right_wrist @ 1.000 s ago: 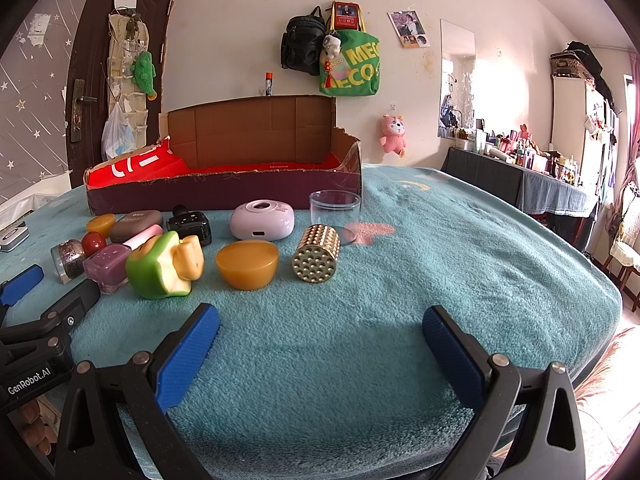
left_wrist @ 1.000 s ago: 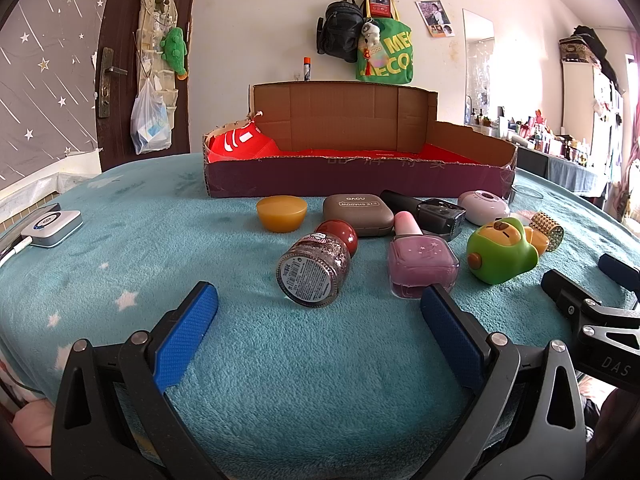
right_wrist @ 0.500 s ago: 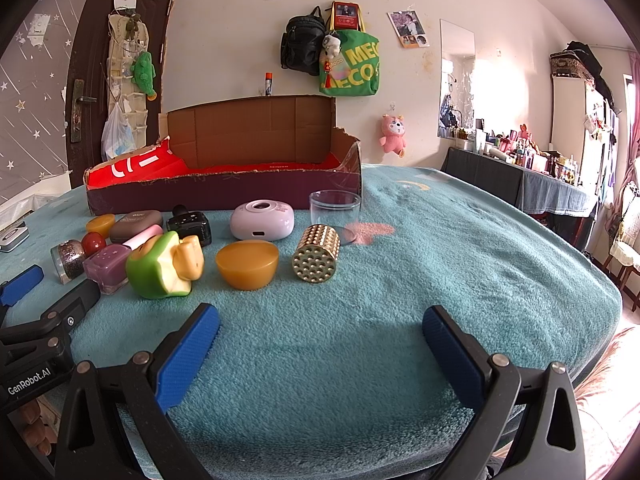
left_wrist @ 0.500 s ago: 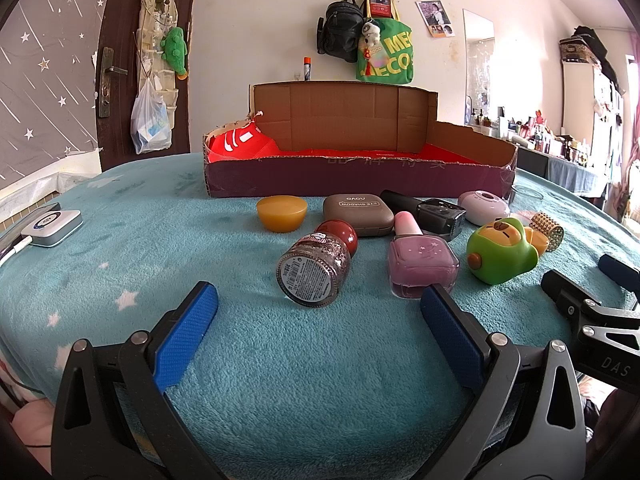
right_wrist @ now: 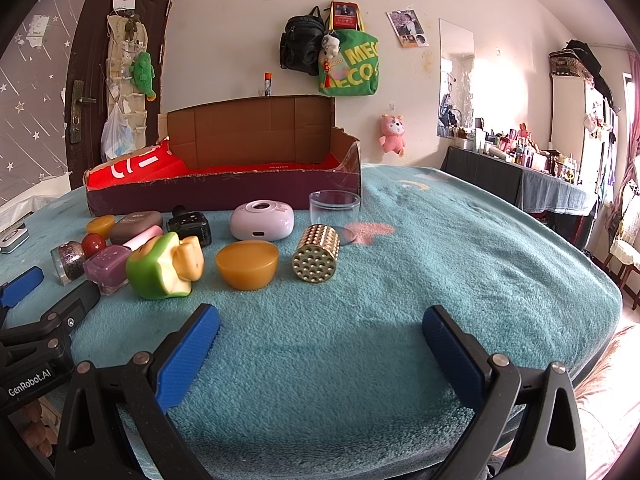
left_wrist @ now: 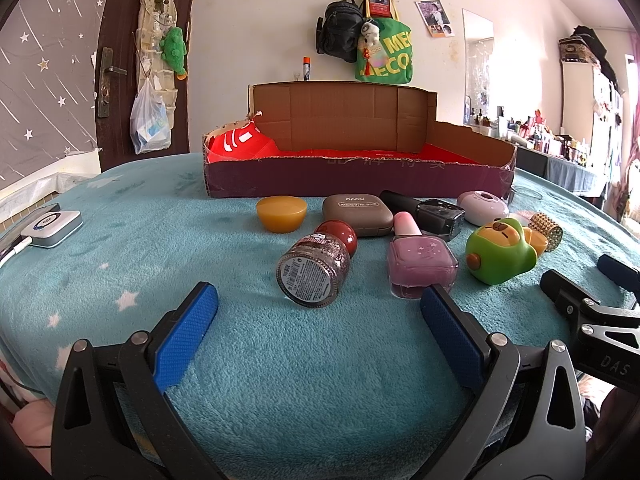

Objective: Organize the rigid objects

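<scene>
Glitter-filled glass jar [left_wrist: 314, 270] lay on its side, base toward left gripper [left_wrist: 319, 312], red ball cap pointing away; both grippers' jaws wide open, empty.

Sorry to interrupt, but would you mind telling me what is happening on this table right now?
A person holds a gripper in each hand over a teal blanket, and neither has picked anything up. The left gripper and the right gripper both have their jaws open and empty. Small items, including a glitter jar, a pink bottle and a green toy, lie in front of a cardboard box, none visibly sorted into it yet.
</scene>
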